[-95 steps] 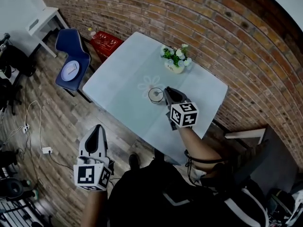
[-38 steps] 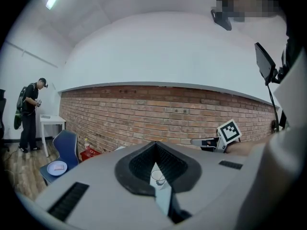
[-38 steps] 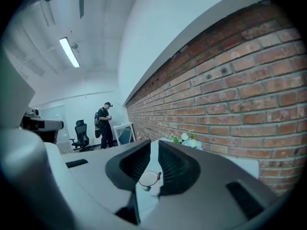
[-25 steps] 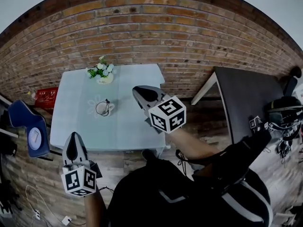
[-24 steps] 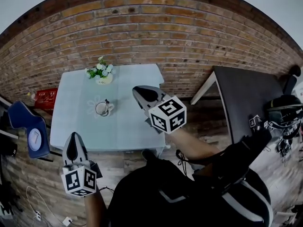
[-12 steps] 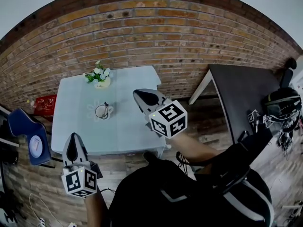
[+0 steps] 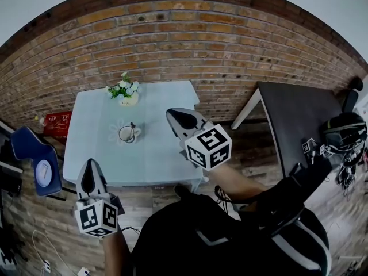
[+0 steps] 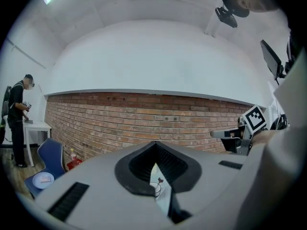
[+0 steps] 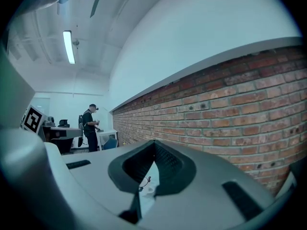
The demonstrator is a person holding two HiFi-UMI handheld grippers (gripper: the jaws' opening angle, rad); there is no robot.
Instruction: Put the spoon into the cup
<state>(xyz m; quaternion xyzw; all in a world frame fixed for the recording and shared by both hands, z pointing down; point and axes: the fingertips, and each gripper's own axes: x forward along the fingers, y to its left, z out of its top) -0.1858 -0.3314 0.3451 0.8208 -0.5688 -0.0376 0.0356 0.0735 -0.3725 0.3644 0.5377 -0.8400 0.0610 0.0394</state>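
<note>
- The left gripper [image 7: 88,167], before the near edge of the table [image 7: 98,154], had its jaws closed on nothing; its cube carried only square markers.
- The right gripper [image 7: 174,115], over the table, was also closed and empty.
- Farther left, the spoon [image 7: 131,126] stood inside the cup [image 7: 126,134].
- The print on the red crate [image 7: 56,121] was too small to read.

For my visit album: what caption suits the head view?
Spoon in the cup on the table; left tool and right tool shut, empty, clear of it.

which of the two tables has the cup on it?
The pale blue table, left of the dark table: the cup stands on it, in front of the flowers.
</note>
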